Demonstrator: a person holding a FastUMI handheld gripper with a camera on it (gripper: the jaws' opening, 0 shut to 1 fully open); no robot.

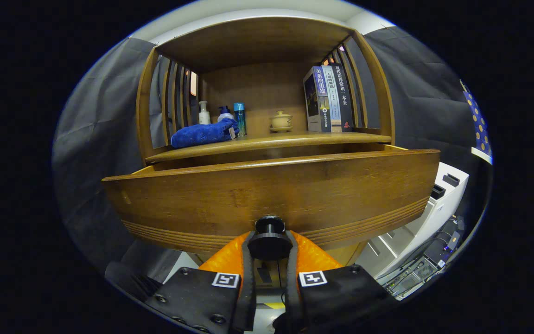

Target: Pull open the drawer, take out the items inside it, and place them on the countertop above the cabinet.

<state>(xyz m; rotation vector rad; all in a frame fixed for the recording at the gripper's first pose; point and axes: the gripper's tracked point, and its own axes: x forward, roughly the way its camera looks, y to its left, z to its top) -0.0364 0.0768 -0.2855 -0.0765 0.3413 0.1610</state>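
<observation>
The hand-held gripper (269,250) is clamped on the drawer knob (269,226); the drawer (271,190) is pulled partly out. Its contents are hidden, so unloading onto the desk (295,138) looks not yet begun

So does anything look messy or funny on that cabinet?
Only the blue towel: it lies crumpled on the countertop before the neat bottles. The drawer sticks out because the gripper grips its knob.
</observation>
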